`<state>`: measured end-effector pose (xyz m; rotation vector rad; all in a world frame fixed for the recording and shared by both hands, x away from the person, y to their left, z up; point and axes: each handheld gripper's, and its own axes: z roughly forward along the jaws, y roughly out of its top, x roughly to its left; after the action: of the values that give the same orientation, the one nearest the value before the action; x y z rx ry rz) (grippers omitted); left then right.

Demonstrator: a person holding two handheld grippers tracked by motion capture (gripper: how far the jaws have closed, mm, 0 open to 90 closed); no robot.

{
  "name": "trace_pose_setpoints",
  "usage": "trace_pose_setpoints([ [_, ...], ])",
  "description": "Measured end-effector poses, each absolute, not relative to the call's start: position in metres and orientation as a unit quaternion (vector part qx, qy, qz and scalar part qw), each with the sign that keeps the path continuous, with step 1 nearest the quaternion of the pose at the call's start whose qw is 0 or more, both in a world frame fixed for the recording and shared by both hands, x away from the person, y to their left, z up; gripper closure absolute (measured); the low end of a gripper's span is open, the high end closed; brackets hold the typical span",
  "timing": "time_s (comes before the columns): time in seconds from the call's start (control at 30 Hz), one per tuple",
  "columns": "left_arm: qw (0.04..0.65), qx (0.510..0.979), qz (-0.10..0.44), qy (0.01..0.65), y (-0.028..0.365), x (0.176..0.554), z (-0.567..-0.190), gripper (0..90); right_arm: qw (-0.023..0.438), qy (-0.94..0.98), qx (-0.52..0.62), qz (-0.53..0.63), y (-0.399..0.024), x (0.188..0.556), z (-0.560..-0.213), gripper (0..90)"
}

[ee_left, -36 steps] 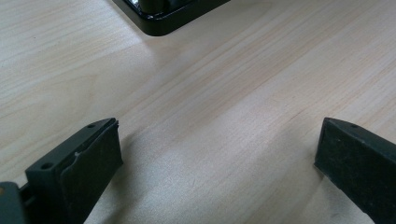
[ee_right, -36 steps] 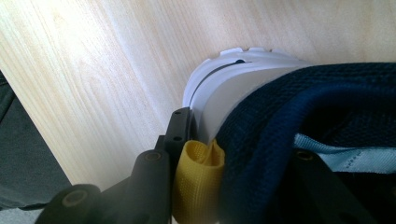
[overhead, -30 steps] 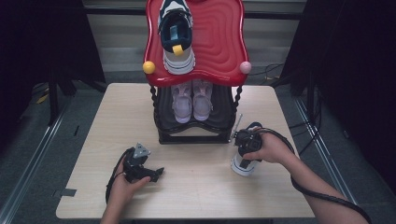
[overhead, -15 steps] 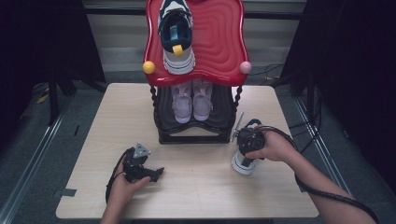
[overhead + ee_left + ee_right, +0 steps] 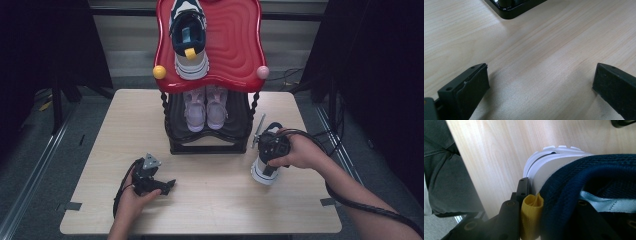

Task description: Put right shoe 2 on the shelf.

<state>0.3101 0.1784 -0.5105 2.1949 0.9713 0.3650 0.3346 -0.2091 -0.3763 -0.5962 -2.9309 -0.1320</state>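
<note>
We note each hand-held gripper (image 5: 167,186) is black, its jaws drilled with screw holes. Black cable (image 5: 370,207) trails; a grey three-cornered plate (image 5: 151,161) tops the left one.

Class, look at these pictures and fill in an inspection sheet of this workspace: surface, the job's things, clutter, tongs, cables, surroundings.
Surface: pale wooden table, bare around the hands.
Job's things: navy and white shoe held at its heel; matching shoe on the red top of the shoe rack; pink pair on the lower shelf.
Clutter: nothing seen.
Tongs: right tongs shut on the shoe's heel beside its yellow tab; left tongs open, empty, over the table.
Cables: black cable trails along the right forearm.
Surroundings: dark curtains, grey floor.
</note>
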Motion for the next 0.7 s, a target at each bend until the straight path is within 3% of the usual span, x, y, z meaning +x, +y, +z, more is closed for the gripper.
trace_pose_setpoints([
  [0.7,0.348,0.848,0.139,0.374,0.179,0.31,-0.51,0.0,0.044,-0.986,-0.156,-0.034,-0.204,0.318,-0.273,71.9],
])
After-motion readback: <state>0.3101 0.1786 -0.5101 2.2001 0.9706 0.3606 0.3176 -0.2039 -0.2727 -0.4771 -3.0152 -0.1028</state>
